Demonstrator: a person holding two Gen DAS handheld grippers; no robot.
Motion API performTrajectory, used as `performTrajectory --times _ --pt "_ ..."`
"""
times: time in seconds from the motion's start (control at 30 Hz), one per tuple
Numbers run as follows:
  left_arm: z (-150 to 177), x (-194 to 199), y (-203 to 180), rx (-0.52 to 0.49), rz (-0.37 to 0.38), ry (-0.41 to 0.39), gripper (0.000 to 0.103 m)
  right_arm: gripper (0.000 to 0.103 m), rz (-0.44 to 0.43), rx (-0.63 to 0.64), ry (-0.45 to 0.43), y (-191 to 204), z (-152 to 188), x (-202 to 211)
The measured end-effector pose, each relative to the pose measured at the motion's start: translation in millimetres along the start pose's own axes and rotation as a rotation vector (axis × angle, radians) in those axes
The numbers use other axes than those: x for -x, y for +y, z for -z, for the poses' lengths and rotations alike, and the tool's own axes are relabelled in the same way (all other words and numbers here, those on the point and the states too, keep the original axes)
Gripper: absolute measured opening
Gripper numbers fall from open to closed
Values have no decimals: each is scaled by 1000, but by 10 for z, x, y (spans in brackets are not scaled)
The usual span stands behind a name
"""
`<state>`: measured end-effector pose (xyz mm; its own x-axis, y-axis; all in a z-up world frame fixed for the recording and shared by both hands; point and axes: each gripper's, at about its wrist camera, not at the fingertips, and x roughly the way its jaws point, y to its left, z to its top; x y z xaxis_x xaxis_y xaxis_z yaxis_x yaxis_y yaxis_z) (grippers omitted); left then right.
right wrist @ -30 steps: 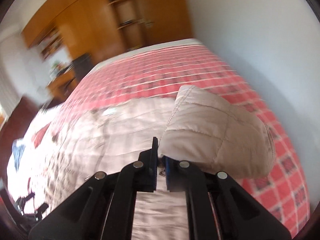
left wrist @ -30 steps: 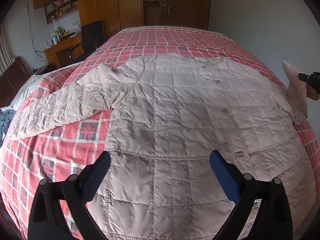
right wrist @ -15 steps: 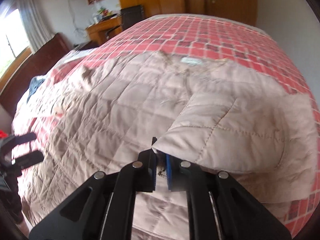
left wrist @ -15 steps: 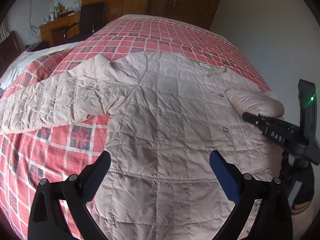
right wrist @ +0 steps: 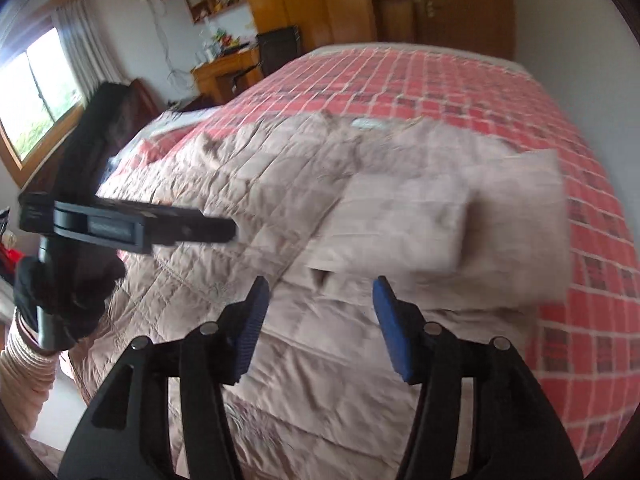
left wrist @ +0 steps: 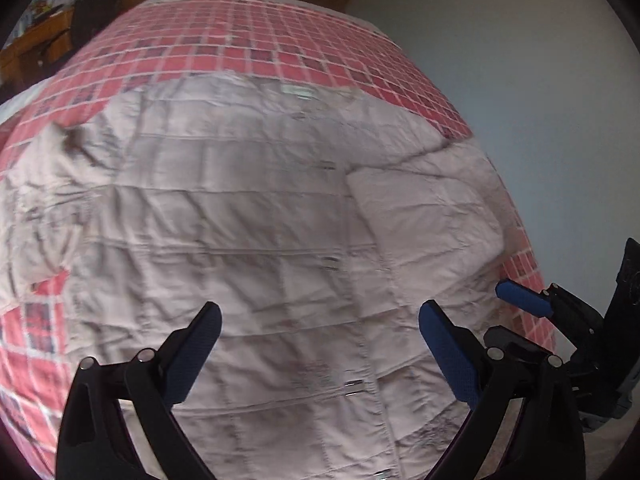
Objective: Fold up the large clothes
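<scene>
Quilted jacket (left wrist: 256,240) lies flat on the bed (left wrist: 280,40); one sleeve (right wrist: 440,220) lies folded across its chest. Right gripper (right wrist: 320,320) and left gripper (left wrist: 316,352) hover over the jacket's hem, fingers spread, holding nothing. Best next: pinch the far sleeve (left wrist: 44,200) at its cuff and lay it flat across.
</scene>
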<state>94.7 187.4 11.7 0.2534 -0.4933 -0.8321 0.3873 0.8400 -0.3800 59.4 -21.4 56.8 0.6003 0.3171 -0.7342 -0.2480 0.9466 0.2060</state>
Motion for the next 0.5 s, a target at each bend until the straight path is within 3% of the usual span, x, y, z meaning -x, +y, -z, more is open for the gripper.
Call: performTrajectory --times 0.1,0.23,0.3,0.33,0.43,0.5 --pt "-105 -339 -250 -14 95 78 99 57 117 -26 -73 -157 57 284" --pt "-227 -767 -421 39 199 169 95 58 160 -87 -110 -365 140 472" --pt "-265 -913 -478 52 210 183 75 58 164 -113 -116 -445 164 503" --pt "-279 -967 -504 54 214 189 55 58 171 -128 -118 -492 171 512" --pt "-321 -973 -566 46 202 164 22 58 175 -180 -126 -642 160 497" --pt "-347 -844 -571 24 199 111 16 58 183 -213 -135 -737 114 474"
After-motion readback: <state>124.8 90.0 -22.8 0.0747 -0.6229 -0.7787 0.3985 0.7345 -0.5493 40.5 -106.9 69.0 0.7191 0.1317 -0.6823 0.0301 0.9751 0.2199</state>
